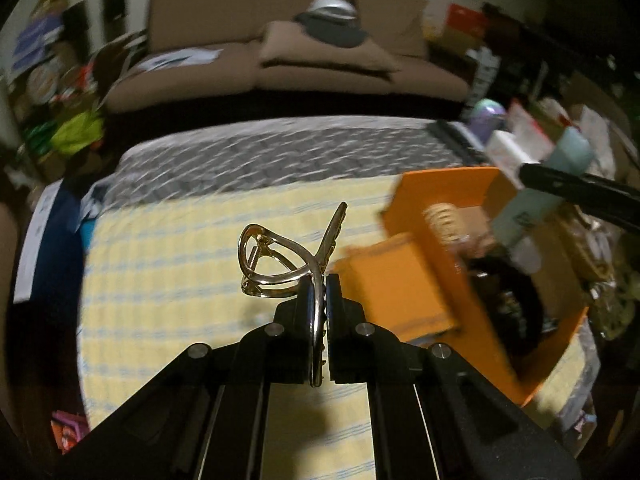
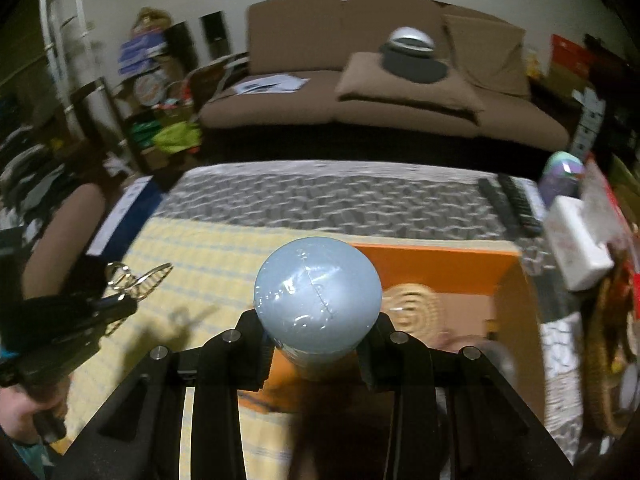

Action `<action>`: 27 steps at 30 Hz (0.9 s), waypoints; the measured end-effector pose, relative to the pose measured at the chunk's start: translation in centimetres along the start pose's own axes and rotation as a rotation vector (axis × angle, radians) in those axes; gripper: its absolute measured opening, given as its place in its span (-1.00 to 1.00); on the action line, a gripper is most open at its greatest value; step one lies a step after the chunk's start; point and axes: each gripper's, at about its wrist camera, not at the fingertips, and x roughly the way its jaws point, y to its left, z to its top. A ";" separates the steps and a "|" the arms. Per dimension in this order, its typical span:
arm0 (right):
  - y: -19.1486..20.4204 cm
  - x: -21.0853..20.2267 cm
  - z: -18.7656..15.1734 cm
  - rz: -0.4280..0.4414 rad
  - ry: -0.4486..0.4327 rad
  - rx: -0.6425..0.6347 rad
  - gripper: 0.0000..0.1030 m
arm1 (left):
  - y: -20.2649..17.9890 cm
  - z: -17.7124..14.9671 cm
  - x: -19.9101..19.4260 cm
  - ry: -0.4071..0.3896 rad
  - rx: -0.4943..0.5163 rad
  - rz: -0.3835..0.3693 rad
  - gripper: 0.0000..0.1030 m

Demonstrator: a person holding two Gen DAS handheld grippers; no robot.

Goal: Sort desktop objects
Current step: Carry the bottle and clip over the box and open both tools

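Observation:
My left gripper [image 1: 319, 280] is shut on a gold metal hair claw clip [image 1: 280, 260] and holds it above the yellow checked cloth [image 1: 180, 280], left of the orange box [image 1: 432, 248]. In the right wrist view the left gripper [image 2: 120, 300] with the clip [image 2: 140, 278] shows at the far left. My right gripper [image 2: 318, 332] is shut on a pale blue bottle [image 2: 317, 296], seen end-on, held over the orange box [image 2: 440, 268]. The bottle also shows in the left wrist view [image 1: 532, 208] above the box.
The orange box holds a coiled woven coaster [image 2: 412, 308] and dark items [image 1: 516, 300]. A white bottle [image 2: 576, 240], a wicker basket [image 2: 604, 360] and clutter lie to the right. A grey patterned cloth [image 2: 320, 196] and a brown sofa [image 2: 360, 92] lie beyond.

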 end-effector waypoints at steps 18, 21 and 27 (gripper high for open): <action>-14.9 -2.1 -2.3 -0.037 0.012 0.088 -0.34 | -23.8 6.1 15.6 0.150 0.286 -0.168 -0.89; -16.1 -2.4 -2.9 -0.011 0.015 0.085 -0.34 | -25.3 6.6 18.0 0.167 0.309 -0.161 -0.89; -17.3 -2.1 -4.3 0.035 0.047 0.065 -0.34 | -27.0 6.7 21.8 0.212 0.326 -0.139 -0.89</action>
